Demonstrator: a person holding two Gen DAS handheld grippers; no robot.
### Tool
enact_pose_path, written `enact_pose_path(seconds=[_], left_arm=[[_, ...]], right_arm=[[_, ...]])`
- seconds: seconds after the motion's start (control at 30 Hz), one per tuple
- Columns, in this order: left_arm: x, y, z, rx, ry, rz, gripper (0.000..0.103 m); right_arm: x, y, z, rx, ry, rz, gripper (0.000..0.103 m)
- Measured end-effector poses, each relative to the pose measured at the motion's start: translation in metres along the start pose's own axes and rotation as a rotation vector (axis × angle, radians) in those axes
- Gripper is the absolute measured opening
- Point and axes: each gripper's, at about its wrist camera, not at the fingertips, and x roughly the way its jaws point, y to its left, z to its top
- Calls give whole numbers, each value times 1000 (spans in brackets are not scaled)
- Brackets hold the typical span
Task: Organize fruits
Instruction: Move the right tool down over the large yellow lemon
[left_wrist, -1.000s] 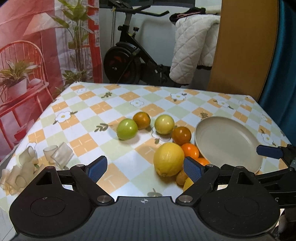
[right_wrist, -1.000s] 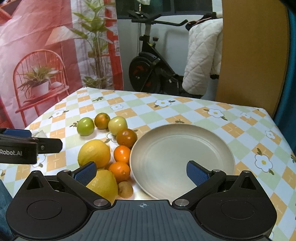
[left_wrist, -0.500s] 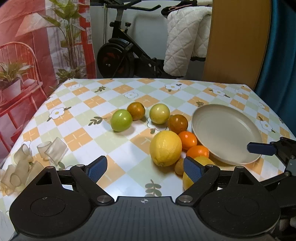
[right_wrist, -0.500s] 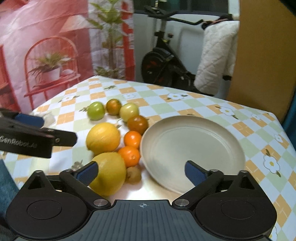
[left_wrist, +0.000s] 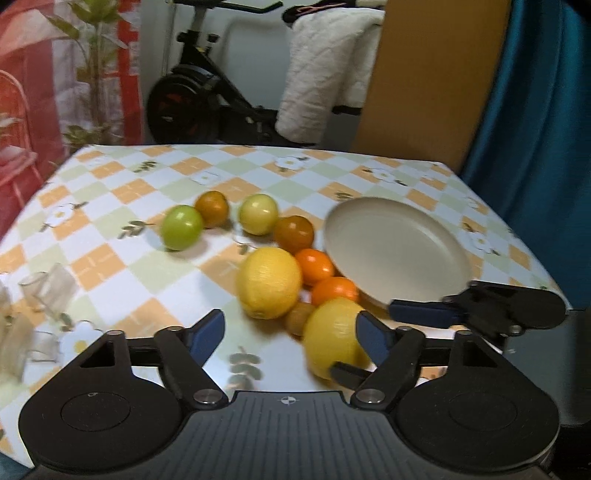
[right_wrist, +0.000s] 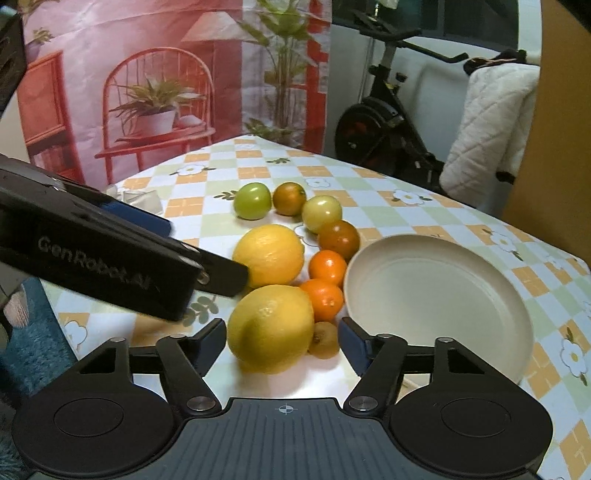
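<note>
Two big lemons lie left of the beige plate (right_wrist: 443, 295). The near lemon (right_wrist: 271, 328) sits between the fingers of my right gripper (right_wrist: 283, 341), a small kiwi (right_wrist: 325, 339) beside it. Those jaws are closing and the pads stand just clear of the fruit. My left gripper (left_wrist: 290, 336) is closing too, with only tablecloth between its fingers. The far lemon (left_wrist: 269, 282) lies just beyond its tips, and the near lemon (left_wrist: 334, 338) is by its right finger. Two small oranges (right_wrist: 327, 267), a green fruit (right_wrist: 253, 201) and several round fruits lie behind.
Crumpled clear plastic cups (left_wrist: 44, 284) lie at the table's left edge. In the right wrist view the left gripper's body (right_wrist: 110, 258) crosses the left side, its tip near the far lemon (right_wrist: 271, 254). An exercise bike (left_wrist: 192, 103), a quilted cloth and a wooden board stand behind.
Both pairs of fingers have narrowed. My right gripper has swung left and sunk, so the near lemon now sits between its fingers instead of the plate. The left view has tilted slightly.
</note>
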Motion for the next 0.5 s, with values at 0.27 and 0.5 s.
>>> enact_pose_path(seconds=[0.27,0.5], left_arm=[[11,0,-6,-38,9,-100,69],[23,-2,-9,-52,53,-135,54]], right_arm=[[7,0,-4,-8,0,31,50],[7,-2,-6,2,-7,39,50]])
